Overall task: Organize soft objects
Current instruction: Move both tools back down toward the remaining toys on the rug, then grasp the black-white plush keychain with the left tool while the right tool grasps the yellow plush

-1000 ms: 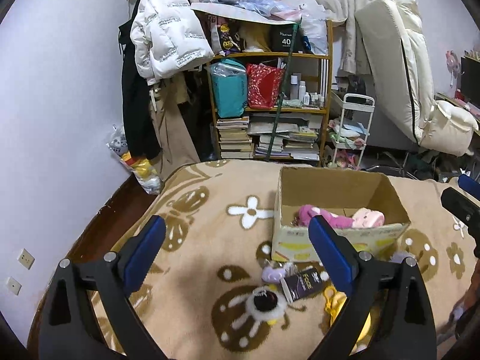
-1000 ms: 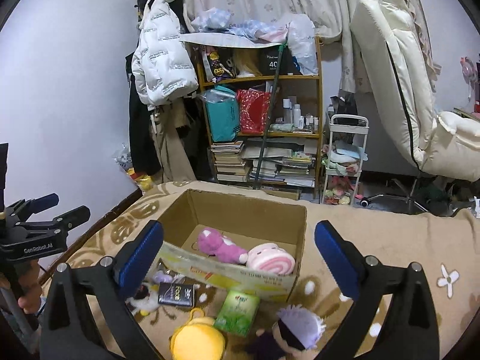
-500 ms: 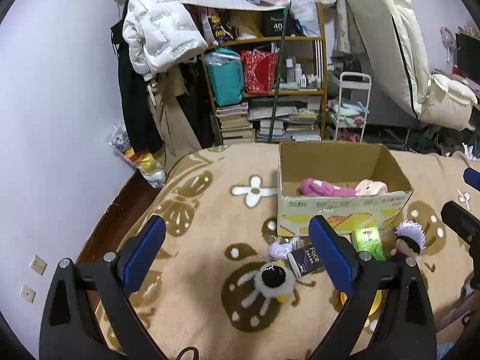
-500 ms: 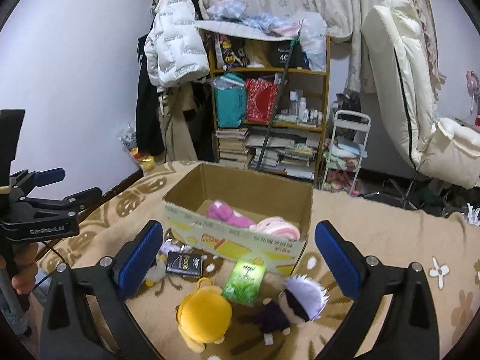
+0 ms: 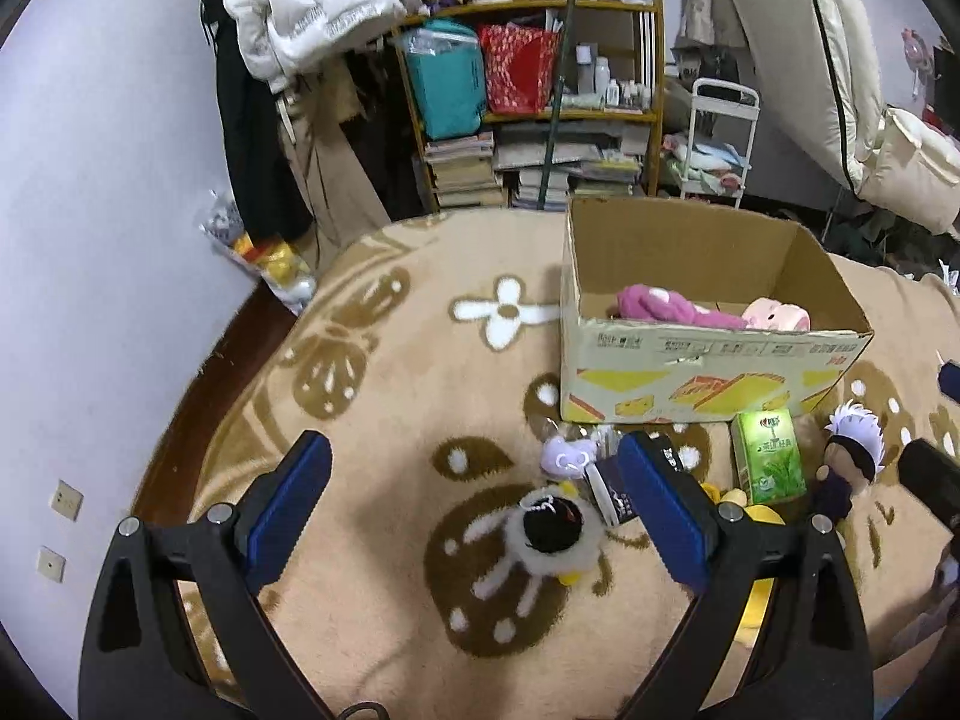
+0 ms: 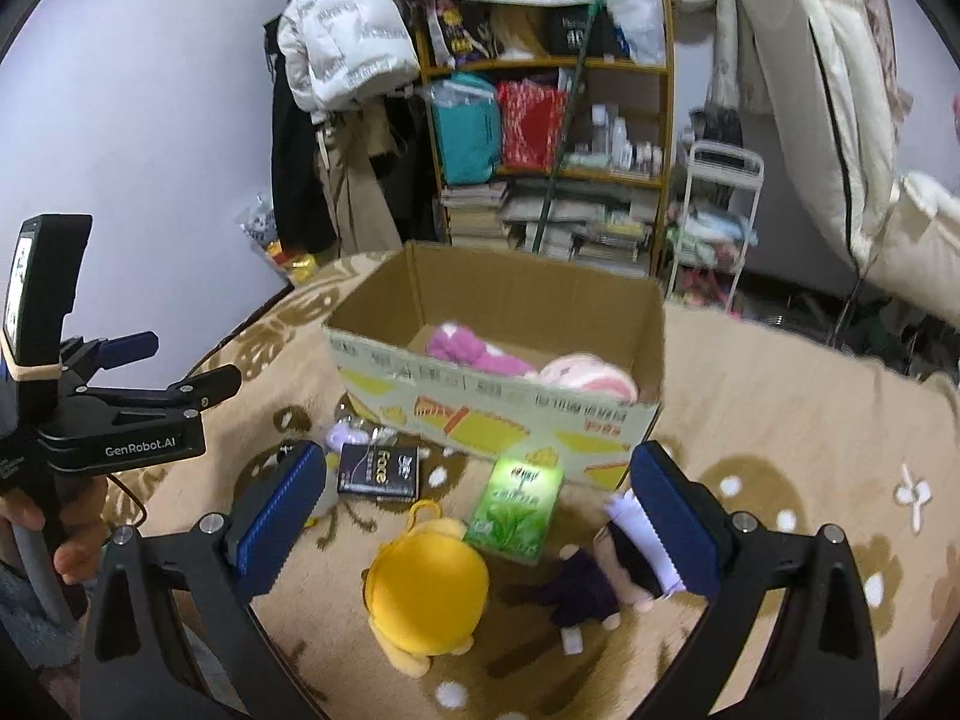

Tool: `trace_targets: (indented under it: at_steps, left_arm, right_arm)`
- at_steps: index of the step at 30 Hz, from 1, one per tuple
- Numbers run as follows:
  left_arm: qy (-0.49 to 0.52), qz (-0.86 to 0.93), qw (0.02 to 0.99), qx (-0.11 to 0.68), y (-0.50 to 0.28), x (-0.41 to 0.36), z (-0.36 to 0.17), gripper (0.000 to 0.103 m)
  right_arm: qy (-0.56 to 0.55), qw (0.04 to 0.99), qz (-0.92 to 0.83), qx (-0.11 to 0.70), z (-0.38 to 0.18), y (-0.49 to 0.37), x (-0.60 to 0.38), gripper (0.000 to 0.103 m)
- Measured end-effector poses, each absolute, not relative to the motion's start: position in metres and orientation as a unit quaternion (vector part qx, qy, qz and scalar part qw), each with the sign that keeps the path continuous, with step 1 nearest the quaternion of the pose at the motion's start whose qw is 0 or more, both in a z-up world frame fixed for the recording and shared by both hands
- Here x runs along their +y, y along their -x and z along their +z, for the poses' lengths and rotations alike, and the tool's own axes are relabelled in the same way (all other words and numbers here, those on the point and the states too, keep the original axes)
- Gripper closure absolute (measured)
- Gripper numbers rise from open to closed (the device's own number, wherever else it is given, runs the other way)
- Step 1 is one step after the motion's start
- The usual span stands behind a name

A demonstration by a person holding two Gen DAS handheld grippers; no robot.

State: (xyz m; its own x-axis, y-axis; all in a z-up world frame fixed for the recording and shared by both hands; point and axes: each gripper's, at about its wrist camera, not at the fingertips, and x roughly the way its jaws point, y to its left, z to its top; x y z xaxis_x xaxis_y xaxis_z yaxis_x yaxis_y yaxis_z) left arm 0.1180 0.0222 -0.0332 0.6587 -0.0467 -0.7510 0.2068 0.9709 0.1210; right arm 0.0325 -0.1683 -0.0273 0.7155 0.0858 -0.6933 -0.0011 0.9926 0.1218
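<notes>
Two toys already lie in the box: a pink plush and a pink-white roll, so the sorting looks partly done. The box sits on a brown patterned blanket, open side up, likely so that soft things can be dropped in from above. Just in front of it the rest are scattered: a yellow plush, a white-haired doll, a black-headed plush and a small purple toy. Among them lie a green carton and a dark packet, which look hard rather than soft and probably should stay out. Both tongs are spread wide and hold nothing. The right tongs hang above the yellow plush and the doll, the doll partly behind the right-hand pad, so one of these two seems the likely next pick. The left tongs hover over the blanket with the black-headed plush between the pads, lower down. A soft toy will give under the pads, so a grip across its body should hold best.
</notes>
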Motion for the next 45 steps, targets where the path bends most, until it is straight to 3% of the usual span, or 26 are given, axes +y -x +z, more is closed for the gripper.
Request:
trace_targets:
  at_steps: [23,45]
  left_arm:
    - [-0.089,-0.077,0.844,0.524,-0.160,0.013,-0.096,0.008]
    - [-0.158,-0.076,0.786,0.593,-0.167,-0.010,-0.149,0.008]
  right_arm:
    - [-0.112,0.854,0.016,0.508,-0.107,-0.071,-0.167,0.000]
    - [-0.120,0.796,0.040,0.591,-0.155,-0.079,-0.146,0.000]
